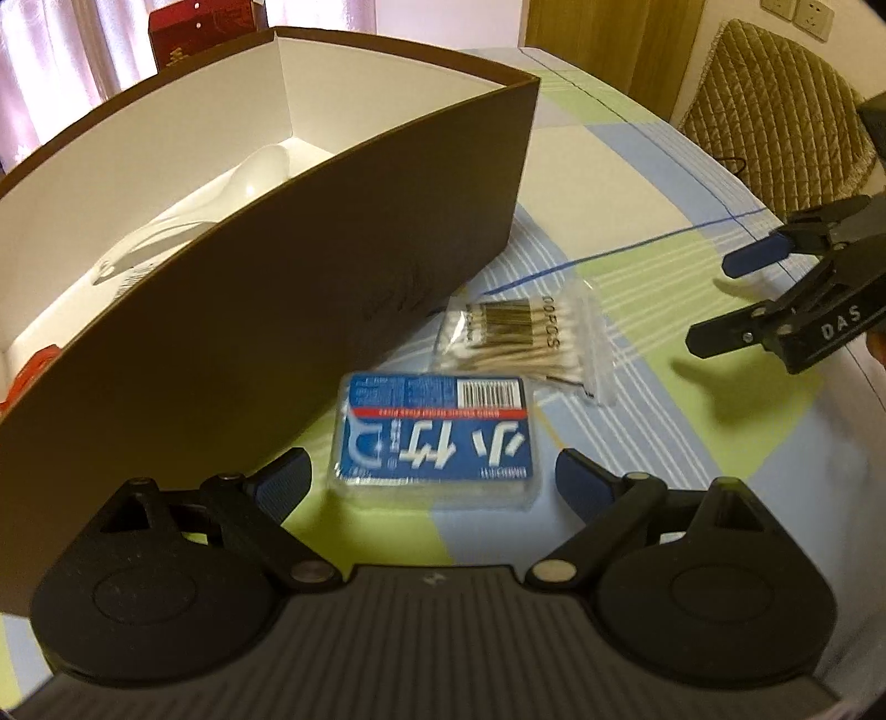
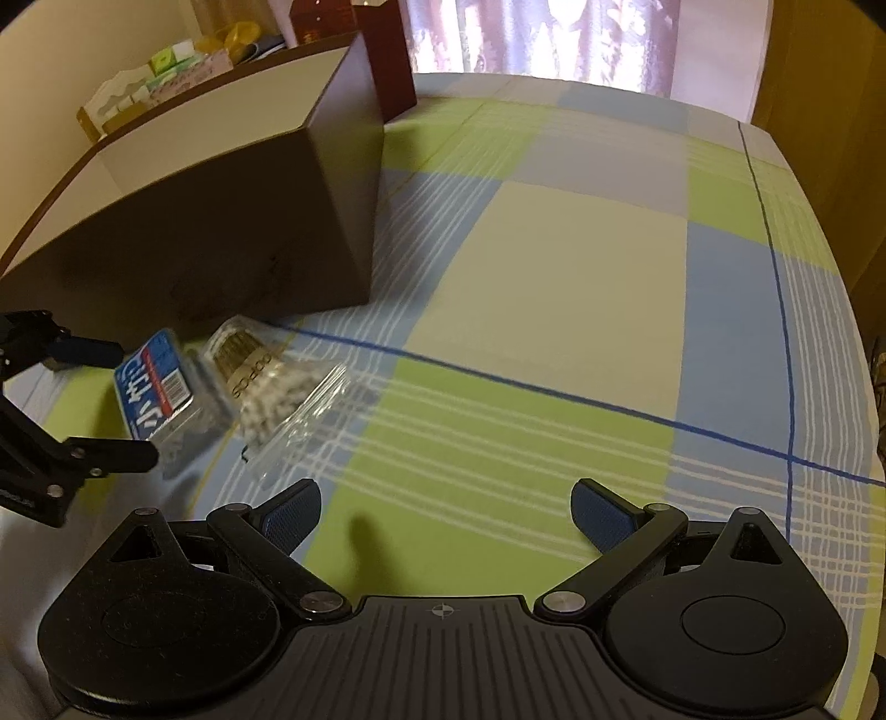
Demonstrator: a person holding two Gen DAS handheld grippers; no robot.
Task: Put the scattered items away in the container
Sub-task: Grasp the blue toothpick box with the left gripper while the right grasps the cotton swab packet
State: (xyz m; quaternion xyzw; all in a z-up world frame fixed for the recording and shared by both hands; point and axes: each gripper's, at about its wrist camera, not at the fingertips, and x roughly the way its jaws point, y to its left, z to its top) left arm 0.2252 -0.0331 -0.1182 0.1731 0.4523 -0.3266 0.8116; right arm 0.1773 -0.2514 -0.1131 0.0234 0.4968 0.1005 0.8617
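A brown cardboard box (image 1: 310,288) with a white inside stands on the checked tablecloth; it also shows in the right wrist view (image 2: 221,221). White items (image 1: 183,221) and something red (image 1: 33,371) lie inside it. A blue-labelled clear plastic case (image 1: 434,437) lies just in front of my open left gripper (image 1: 434,482), between its fingers' line. A clear bag of cotton swabs (image 1: 526,343) lies behind it. Both show in the right wrist view: the case (image 2: 160,393) and the bag (image 2: 271,393). My right gripper (image 2: 446,515) is open and empty above the cloth, right of the bag.
The table (image 2: 554,277) has a green, blue and cream checked cloth. A padded chair (image 1: 775,105) stands at the far right. Red boxes (image 1: 205,33) stand behind the brown box. A shelf with small items (image 2: 155,83) is at the far left in the right wrist view.
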